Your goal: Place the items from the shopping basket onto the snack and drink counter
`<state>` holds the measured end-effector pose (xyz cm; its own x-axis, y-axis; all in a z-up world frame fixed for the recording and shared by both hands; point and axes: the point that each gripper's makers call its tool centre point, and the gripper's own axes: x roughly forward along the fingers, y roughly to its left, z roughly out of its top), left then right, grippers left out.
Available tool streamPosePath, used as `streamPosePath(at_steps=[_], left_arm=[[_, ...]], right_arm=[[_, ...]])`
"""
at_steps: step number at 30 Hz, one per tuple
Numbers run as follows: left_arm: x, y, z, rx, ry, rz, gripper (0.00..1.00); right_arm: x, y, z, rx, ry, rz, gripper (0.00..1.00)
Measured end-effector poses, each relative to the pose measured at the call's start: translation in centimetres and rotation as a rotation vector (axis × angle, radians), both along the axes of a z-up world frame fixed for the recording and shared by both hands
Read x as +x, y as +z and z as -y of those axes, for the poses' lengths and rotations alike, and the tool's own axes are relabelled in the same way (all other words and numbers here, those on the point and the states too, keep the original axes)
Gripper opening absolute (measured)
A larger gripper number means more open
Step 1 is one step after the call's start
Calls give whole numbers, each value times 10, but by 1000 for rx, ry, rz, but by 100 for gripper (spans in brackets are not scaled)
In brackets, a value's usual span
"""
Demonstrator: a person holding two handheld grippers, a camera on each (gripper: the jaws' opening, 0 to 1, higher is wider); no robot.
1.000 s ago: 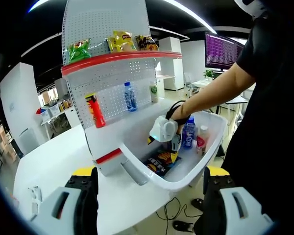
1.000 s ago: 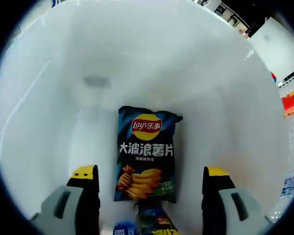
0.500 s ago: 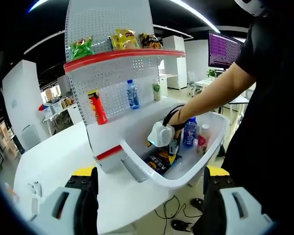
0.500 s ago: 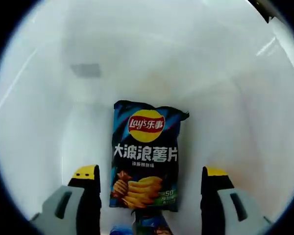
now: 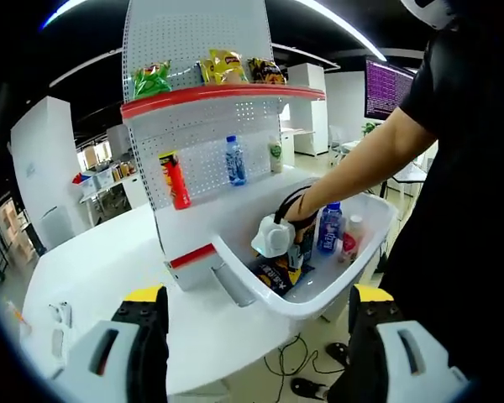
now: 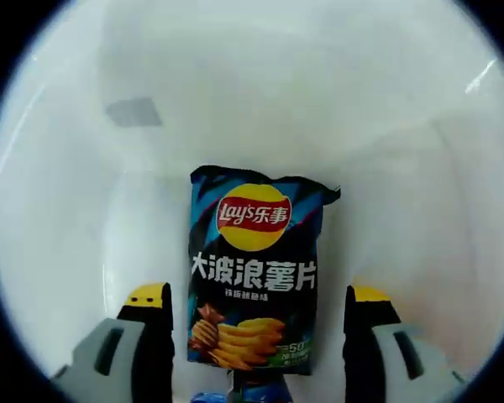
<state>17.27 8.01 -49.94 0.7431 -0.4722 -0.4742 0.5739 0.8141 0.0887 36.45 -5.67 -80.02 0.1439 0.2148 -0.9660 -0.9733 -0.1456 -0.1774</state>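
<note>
A dark blue Lay's chip bag [image 6: 254,273] lies flat on the floor of the white shopping basket [image 6: 260,92]. My right gripper [image 6: 259,336] hangs open just above it, one jaw on each side of the bag's lower end. In the left gripper view the basket [image 5: 357,260] rests on the white table with the right gripper [image 5: 287,239] and a person's arm reaching into it, over the chip bag [image 5: 277,274]. A blue-labelled bottle [image 5: 328,228] and a small red-labelled bottle [image 5: 348,239] stand in the basket. My left gripper [image 5: 259,336] is open over the table, holding nothing.
A white pegboard counter [image 5: 203,143] with a red-edged top shelf holds chip bags [image 5: 223,67], a red can [image 5: 176,179], a water bottle [image 5: 234,159] and a cup [image 5: 275,155]. A person in black stands at right. Cables lie on the floor below the table edge.
My right gripper has sunk closer to the chip bag, which looks larger now. The left gripper view has shifted a little, so the counter sits further right.
</note>
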Motion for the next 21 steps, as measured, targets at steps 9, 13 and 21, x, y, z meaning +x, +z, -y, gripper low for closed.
streamPosePath(at_steps=[9,13,21], left_arm=[[-5,0,-6,-10,30,-1,88],[-7,2,-8,-13,43,2,88],[-13,3,-9,-14,49,-10,88]], right_arm=[[-4,-16,2,-29,-2,-13,81],[-4,-23,2,-34,-20,-21,81],[-2,-33,2,-34,-27,5,77]])
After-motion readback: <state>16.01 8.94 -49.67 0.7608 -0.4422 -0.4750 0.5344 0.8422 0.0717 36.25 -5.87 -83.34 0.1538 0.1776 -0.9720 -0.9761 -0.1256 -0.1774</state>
